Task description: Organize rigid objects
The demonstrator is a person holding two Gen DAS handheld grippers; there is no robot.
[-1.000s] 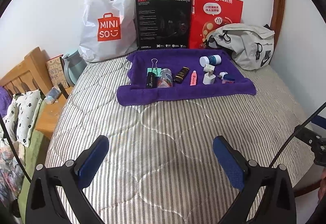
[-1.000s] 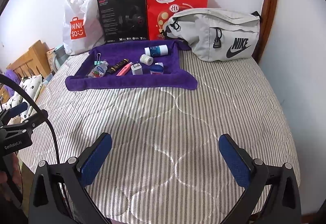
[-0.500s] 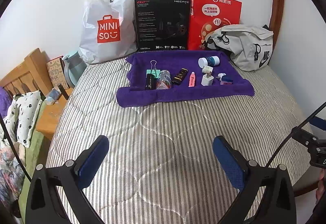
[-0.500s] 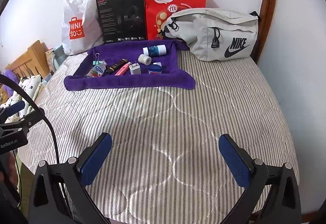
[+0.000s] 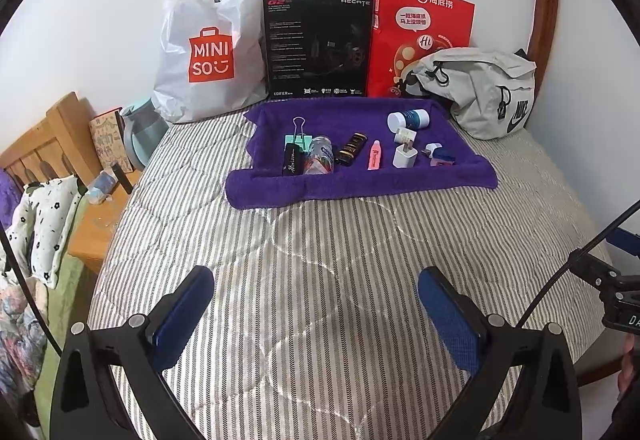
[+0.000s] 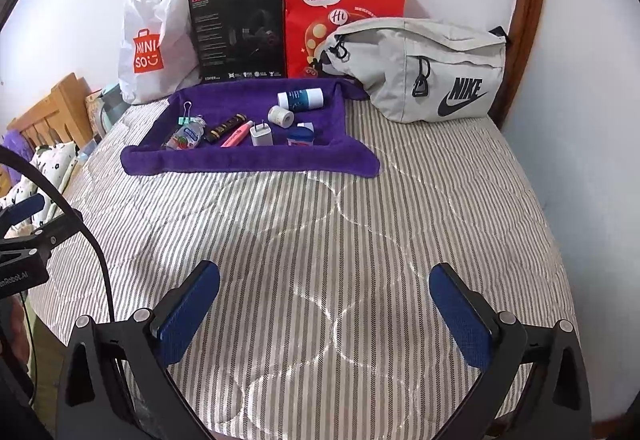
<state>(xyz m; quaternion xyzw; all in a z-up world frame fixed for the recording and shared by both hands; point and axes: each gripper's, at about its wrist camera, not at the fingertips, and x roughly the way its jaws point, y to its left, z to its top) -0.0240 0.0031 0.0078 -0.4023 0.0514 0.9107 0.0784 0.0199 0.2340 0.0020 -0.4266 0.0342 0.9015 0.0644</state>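
Small rigid items are seen in a loose row on the purple towel [image 5: 360, 180] at the far end of the striped bed [image 5: 320, 280]: a binder clip [image 5: 298, 136], a pink tube [image 5: 375, 156] with its long axis running near-to-far, a white charger [image 5: 404, 156]. Both the left gripper [image 5: 316, 316] and the right gripper [image 6: 324, 316] are held spread wide and empty, low over the near mattress. The items lie straight ahead and well apart from both, neither judged clearly nearer.

Grey and white stripes on the bed [image 5: 320, 240]. Purple towel [image 5: 360, 180]. Red paper bag [image 5: 420, 40]. Black box [image 5: 316, 44]. Pink tube [image 5: 375, 155]. Blue fingers [image 5: 448, 316].
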